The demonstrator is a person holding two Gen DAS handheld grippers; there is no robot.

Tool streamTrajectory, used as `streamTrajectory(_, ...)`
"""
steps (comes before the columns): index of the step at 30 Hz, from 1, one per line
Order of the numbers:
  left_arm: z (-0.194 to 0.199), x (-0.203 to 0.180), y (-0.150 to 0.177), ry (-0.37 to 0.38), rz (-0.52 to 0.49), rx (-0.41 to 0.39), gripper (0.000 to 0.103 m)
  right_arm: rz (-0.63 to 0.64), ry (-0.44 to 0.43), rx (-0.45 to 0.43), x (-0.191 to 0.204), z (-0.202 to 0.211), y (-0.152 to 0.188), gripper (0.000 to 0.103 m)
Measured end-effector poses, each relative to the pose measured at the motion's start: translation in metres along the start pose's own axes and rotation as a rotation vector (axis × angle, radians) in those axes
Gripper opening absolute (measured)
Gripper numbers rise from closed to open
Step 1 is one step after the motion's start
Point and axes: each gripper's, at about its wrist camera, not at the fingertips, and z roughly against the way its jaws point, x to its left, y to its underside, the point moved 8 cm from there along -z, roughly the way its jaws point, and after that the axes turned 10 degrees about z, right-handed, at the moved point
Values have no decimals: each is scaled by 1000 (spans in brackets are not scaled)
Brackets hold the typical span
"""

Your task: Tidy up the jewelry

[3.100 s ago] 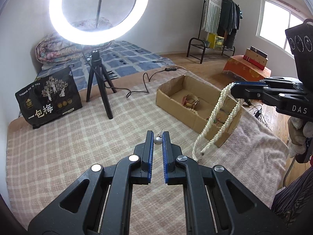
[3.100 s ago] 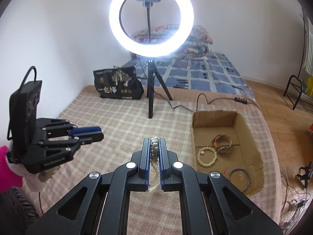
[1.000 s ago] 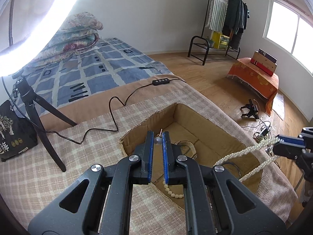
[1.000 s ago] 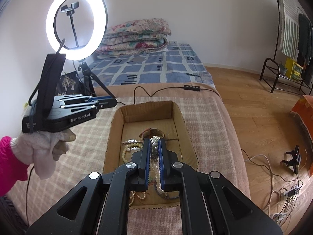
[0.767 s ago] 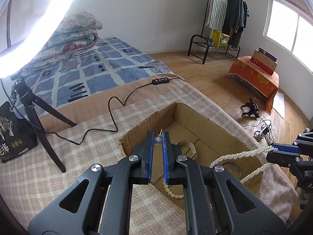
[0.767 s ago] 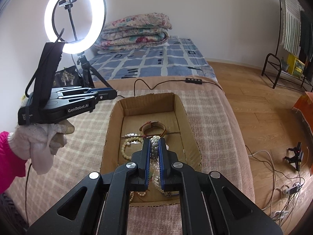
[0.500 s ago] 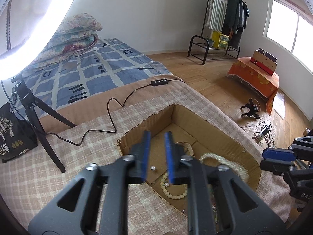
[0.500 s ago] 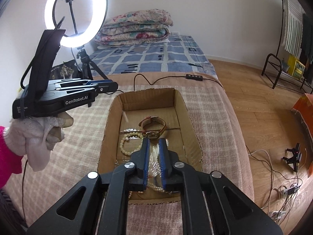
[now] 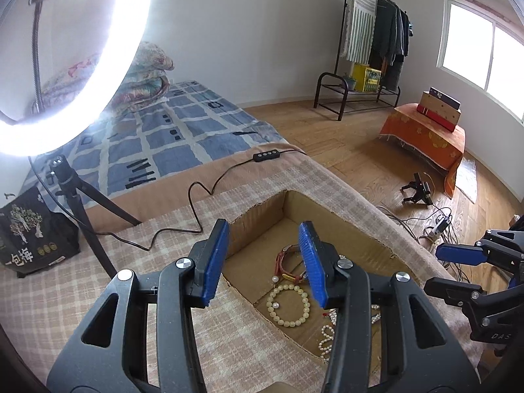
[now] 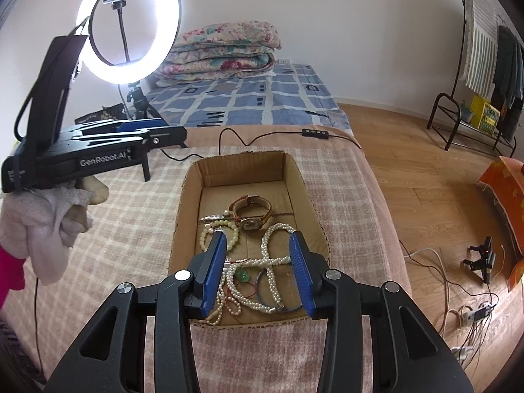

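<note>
An open cardboard box (image 10: 242, 165) sits on the checked blanket and holds jewelry. In it lie a long white pearl necklace (image 10: 270, 258), a cream bead bracelet (image 9: 288, 306), a brown-strap watch (image 10: 252, 211) and a small pearl earring (image 9: 275, 304). My right gripper (image 10: 258, 271) is open and empty just above the box's near end, over the pearl necklace. My left gripper (image 9: 263, 262) is open and empty above the box's left side; it also shows in the right wrist view (image 10: 163, 131).
A lit ring light on a tripod (image 10: 131, 32) stands at the blanket's far left with its cable (image 9: 196, 203) trailing past the box. A black printed bag (image 9: 32, 229) is beside it. The blanket's right edge drops to wooden floor with cables (image 10: 465, 308).
Both grippers moved over the box and opened. The right one let go of the pearl necklace and the left one let go of the pearl earring; both now lie in the box.
</note>
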Motion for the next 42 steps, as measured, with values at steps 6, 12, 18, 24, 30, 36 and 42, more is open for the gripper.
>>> streamTrajectory(6, 38, -6, -6, 5, -9, -36, 45, -3, 34, -34, 5, 27, -3, 48)
streamTrajectory(12, 77, -16, -9, 12, -17, -73, 45, -9, 55, -61, 13, 52, -3, 48)
streamTrajectory(18, 118, -25, -6, 23, -24, -108, 45, -21, 97, -96, 20, 79, 1, 64)
streamTrajectory(24, 151, -31, 6, 29, -29, -116, 45, -39, 129, -123, 26, 102, 8, 66)
streamTrajectory(30, 183, -43, 27, 43, -46, -124, 48, -39, 186, -146, 27, 119, 18, 76)
streamTrajectory(36, 209, -51, 46, 39, -61, -143, 64, -51, 240, -161, 25, 129, 26, 80)
streamTrajectory(42, 224, -47, 65, 31, -34, -150, 82, -25, 291, -156, 31, 130, 32, 81)
